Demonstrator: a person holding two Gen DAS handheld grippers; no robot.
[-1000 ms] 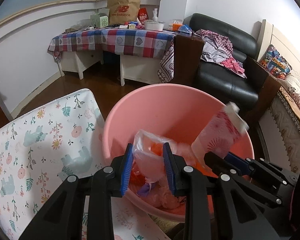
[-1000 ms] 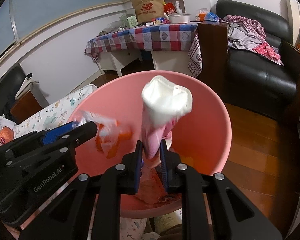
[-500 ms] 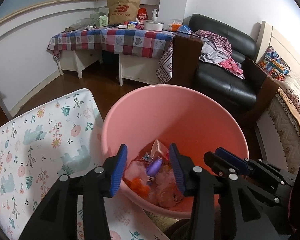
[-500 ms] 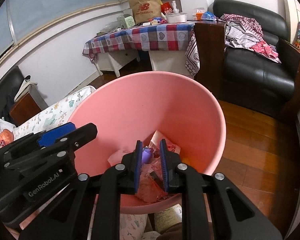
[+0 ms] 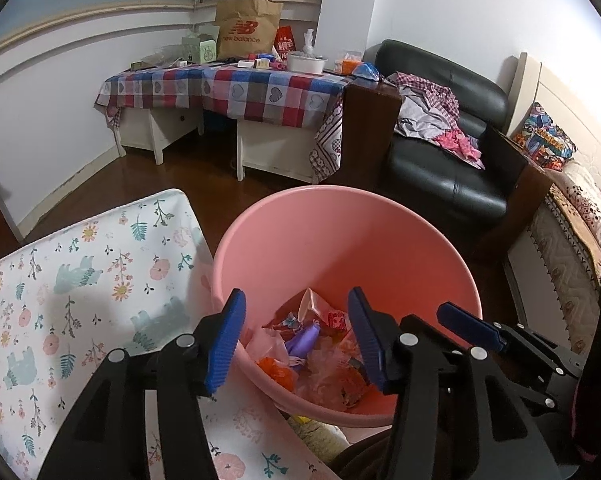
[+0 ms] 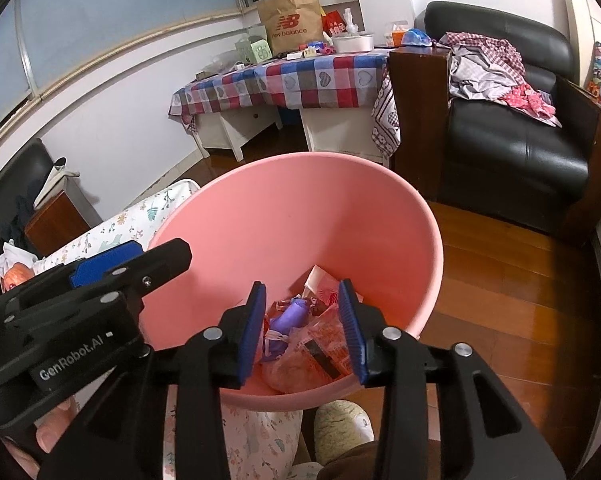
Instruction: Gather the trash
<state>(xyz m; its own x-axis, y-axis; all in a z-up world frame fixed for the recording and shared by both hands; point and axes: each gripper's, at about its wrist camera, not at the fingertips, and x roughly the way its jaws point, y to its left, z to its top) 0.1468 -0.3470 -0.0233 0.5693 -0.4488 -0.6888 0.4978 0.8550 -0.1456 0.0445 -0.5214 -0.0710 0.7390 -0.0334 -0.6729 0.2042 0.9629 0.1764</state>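
Left wrist – round glossy pink basin (image 5: 260, 248), crinkly wrappers (image 5: 320, 364), both tongs opening, empty.

Pink basin (image 5: 380, 240), floral white sheet (image 5: 80, 272), checked tablecloth (image 5: 240, 92), black sofa (image 5: 440, 168)

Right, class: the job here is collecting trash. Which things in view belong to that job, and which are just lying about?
Belongs to the job:
- pink bin
- wrappers in it
- left gripper, opening, nothing between its fingers
- right gripper, opening, nothing held

Just lying about:
- paper bag
- clothes on sofa
- white bowl
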